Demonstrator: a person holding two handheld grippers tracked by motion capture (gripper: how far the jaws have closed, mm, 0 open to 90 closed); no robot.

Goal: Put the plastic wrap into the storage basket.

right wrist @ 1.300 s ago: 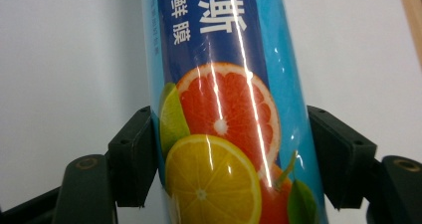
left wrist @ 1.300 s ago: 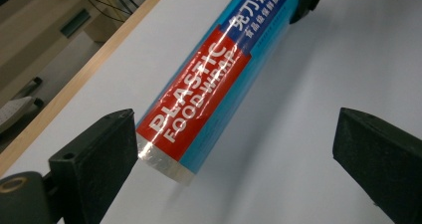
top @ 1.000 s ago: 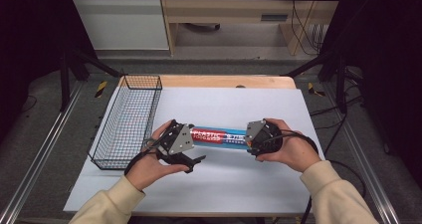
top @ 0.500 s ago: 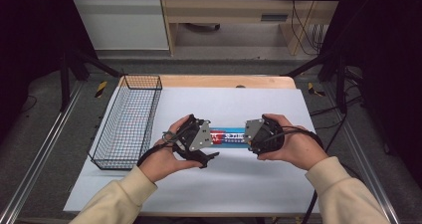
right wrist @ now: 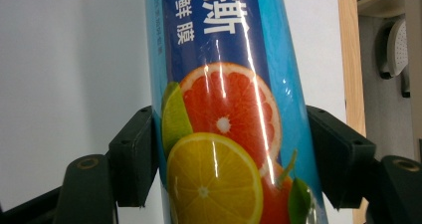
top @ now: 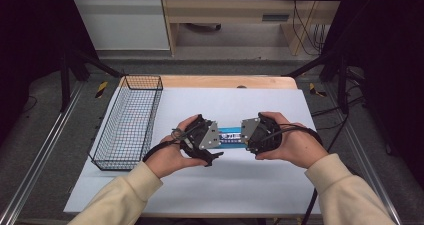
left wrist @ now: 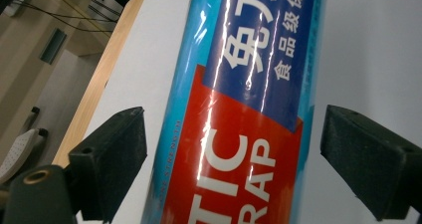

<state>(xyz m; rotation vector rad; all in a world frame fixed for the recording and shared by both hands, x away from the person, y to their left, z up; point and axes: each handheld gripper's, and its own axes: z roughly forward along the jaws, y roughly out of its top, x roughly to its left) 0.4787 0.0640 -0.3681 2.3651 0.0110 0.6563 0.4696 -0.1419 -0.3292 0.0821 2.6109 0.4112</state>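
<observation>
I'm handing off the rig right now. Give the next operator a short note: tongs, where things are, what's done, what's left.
Right tongs: shut on the fruit-printed end of the plastic wrap box, pads pressing both sides.
Left tongs: open, pads straddling the box's red-labelled end with gaps on both sides.
The box lies flat on the white table, between the two tongs. The wire basket stands at the table's left edge, with nothing visible inside.
Done: right grip made, left tongs lined up.
Left: probably close the left tongs, lift the box with both, and likely carry it to the basket.
</observation>
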